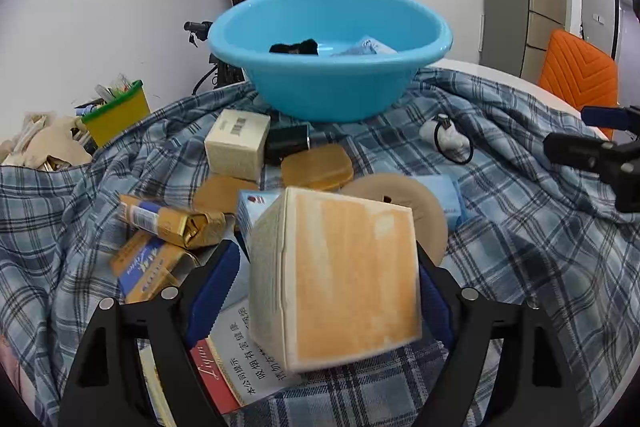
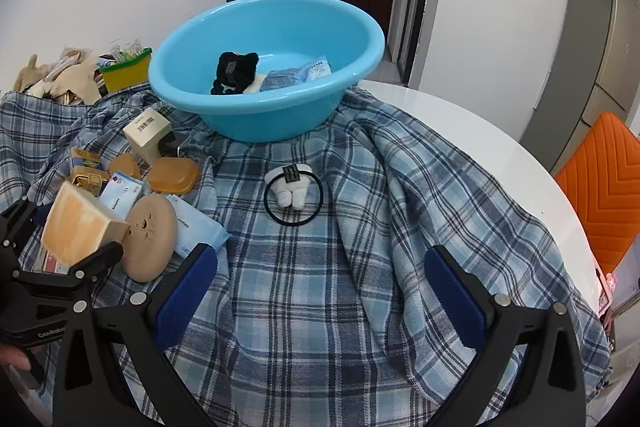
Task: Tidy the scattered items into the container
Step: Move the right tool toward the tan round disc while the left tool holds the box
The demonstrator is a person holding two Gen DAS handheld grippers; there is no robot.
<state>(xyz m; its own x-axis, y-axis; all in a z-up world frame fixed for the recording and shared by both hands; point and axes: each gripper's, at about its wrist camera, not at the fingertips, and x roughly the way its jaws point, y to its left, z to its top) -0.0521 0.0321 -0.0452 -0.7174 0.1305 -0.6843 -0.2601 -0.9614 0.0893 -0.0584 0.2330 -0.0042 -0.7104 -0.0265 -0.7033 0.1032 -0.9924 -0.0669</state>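
My left gripper is shut on an orange and cream box, held above the plaid cloth; the box also shows in the right wrist view. The blue basin stands at the back and holds a black hair tie and a blue packet. My right gripper is open and empty over bare cloth. A white plush hair tie with a black band lies ahead of it. Scattered boxes, gold packets, amber cases and a tan round disc lie in a pile.
A plaid cloth covers a white round table. A yellow bin and beige items stand at the far left. An orange chair is at the right. A red and white carton lies under the held box.
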